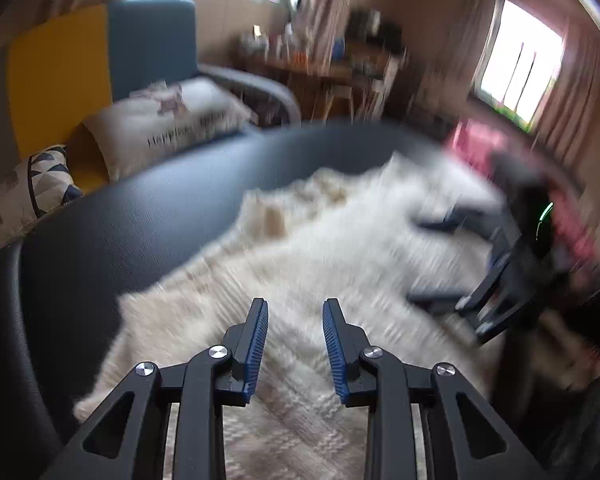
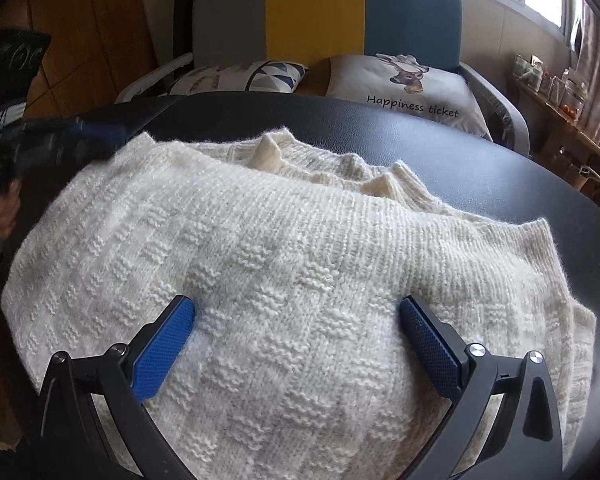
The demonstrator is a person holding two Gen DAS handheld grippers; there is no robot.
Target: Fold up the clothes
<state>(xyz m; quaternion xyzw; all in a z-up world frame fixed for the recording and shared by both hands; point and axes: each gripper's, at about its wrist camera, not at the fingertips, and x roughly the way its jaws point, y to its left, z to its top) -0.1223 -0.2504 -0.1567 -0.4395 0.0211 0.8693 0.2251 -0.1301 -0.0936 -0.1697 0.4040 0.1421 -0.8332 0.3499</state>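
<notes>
so the cream chunky-knit sweater [image 2: 284,264] is lying folded on the dark round surface [image 2: 480,168], neckline toward the sofa cushion with the deer print [image 2: 404,80]. right gripper [image 2: 296,316] is spread wide with its tips on the knit, gripping nothing. left gripper [image 1: 295,312] is partly open over the sweater, nothing between its blue pads [image 1: 260,328]

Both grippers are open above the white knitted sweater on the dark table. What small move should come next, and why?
Probably lower the right gripper and close it on the sweater. Its jaws stand wide open over the knit with nothing pinched. The left gripper is also open and empty, and the sweater looks only partly folded on the table.
</notes>
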